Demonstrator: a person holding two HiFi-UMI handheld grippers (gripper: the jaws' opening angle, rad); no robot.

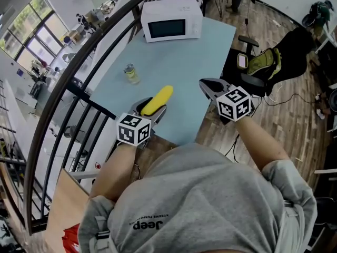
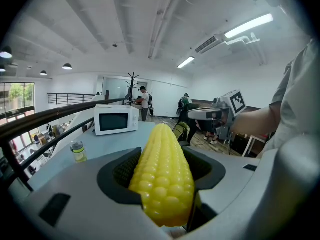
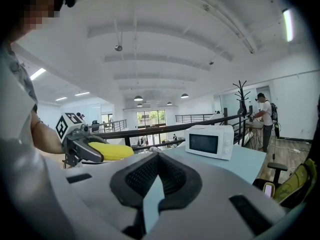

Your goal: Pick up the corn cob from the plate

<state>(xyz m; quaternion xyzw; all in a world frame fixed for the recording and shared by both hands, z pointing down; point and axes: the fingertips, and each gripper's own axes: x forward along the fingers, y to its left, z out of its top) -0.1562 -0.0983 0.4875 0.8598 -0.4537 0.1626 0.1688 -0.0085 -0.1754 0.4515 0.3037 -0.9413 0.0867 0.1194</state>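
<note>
1. The corn cob is off any plate. It sits between the jaws of the left tool, held in the air above the near edge of the pale blue worktop. No plate shows in any view.
2. The cob's long axis runs along the left tool's own jaws. Its tapered tip points forward and away from the person, toward the microwave at the far end.
3. The left tool pinches the cob about its thick lower half. The ribbed dark pads press its flanks on both sides, and the tip half sticks out past the jaw ends.
4. The right tool hangs well apart on the right, over the worktop's edge. Its jaws look drawn together with nothing between them, so only the left hand bears the cob.
5. The cob is bright yellow with neat rows of glossy kernels. It has no husk and narrows to a blunt point, and it looks firm and moulded enough to hold its shape in the pinch.
6. The lift looks done. Any coming move depends on the left tool keeping its pinch, because the smooth kernels could slip lengthwise. A small bottle stands further back on the worktop, clear of both tools.
</note>
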